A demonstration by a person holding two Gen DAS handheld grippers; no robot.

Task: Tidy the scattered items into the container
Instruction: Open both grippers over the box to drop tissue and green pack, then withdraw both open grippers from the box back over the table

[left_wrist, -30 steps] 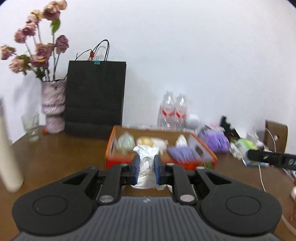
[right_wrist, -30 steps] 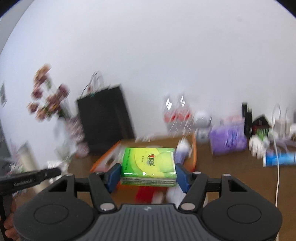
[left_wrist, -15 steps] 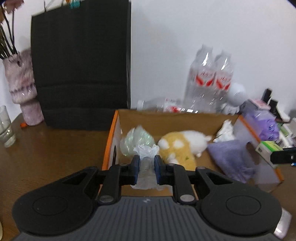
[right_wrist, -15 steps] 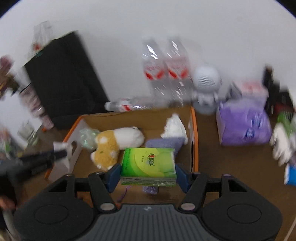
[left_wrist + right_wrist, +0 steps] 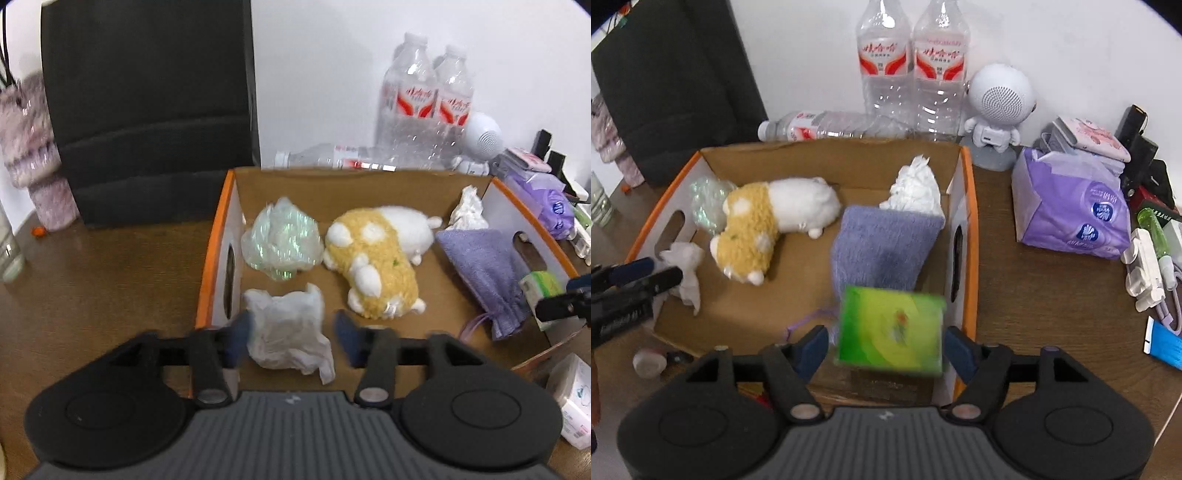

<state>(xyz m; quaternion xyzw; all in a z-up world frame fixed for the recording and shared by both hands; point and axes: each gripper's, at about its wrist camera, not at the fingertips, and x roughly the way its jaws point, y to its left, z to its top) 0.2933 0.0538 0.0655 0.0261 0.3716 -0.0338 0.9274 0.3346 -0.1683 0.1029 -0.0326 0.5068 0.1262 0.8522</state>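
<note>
The crumpled white plastic bag (image 5: 291,336) lies between the left tongs (image 5: 293,332), whose jaws have just been opening and now stand apart, over the near-left corner of the cardboard box (image 5: 218,236). The green tissue pack (image 5: 891,334), blurred, sits between the right tongs (image 5: 886,350), which have likewise just been opening, apart from its sides; it hangs over the box's near-right corner, long axis running left to right. Both items look released. Farther in lie a plush toy (image 5: 764,221) and purple cloth (image 5: 882,251). Loose clutter remains on the bench (image 5: 1034,295) right of the box, nearer the right hand.
</note>
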